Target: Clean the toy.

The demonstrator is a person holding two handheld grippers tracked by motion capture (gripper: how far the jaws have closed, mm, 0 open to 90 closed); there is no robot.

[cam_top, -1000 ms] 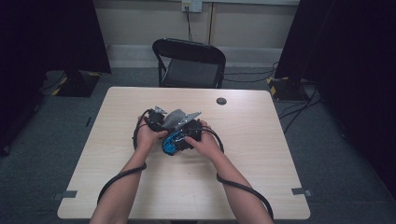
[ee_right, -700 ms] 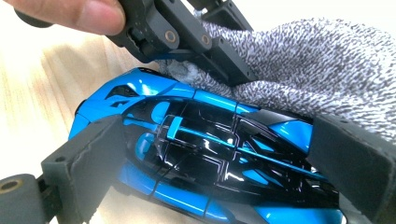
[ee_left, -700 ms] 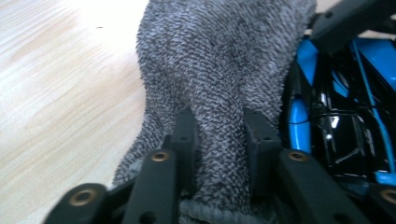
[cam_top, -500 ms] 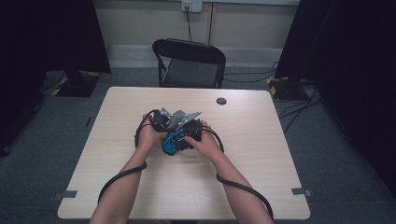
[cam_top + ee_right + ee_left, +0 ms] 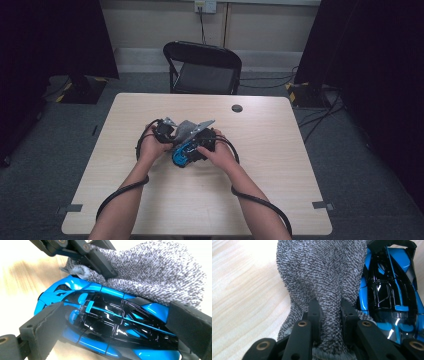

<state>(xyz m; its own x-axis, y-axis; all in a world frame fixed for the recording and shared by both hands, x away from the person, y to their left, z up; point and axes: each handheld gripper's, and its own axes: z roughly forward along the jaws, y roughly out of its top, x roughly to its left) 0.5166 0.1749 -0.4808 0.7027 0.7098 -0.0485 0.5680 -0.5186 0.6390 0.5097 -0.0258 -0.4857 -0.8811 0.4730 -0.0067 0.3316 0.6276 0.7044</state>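
Observation:
A blue and black toy car (image 5: 181,153) lies on the light wooden table (image 5: 280,165) between the person's two hands. In the right gripper view my right gripper (image 5: 115,322) is shut on the car (image 5: 110,322), one jaw at each end of it. A grey knitted cloth (image 5: 324,272) rests against the car (image 5: 392,295). My left gripper (image 5: 329,307) is shut on a fold of that cloth. The cloth (image 5: 155,272) drapes over the car's far side, with the left gripper (image 5: 100,261) pinching its edge. In the high view the left gripper (image 5: 165,132) and right gripper (image 5: 205,142) meet at mid-table.
A black folding chair (image 5: 202,65) stands behind the table's far edge. A small black round disc (image 5: 237,108) lies near the far edge. Black cables (image 5: 120,192) trail from both grippers toward the near edge. Dark curtains flank the room.

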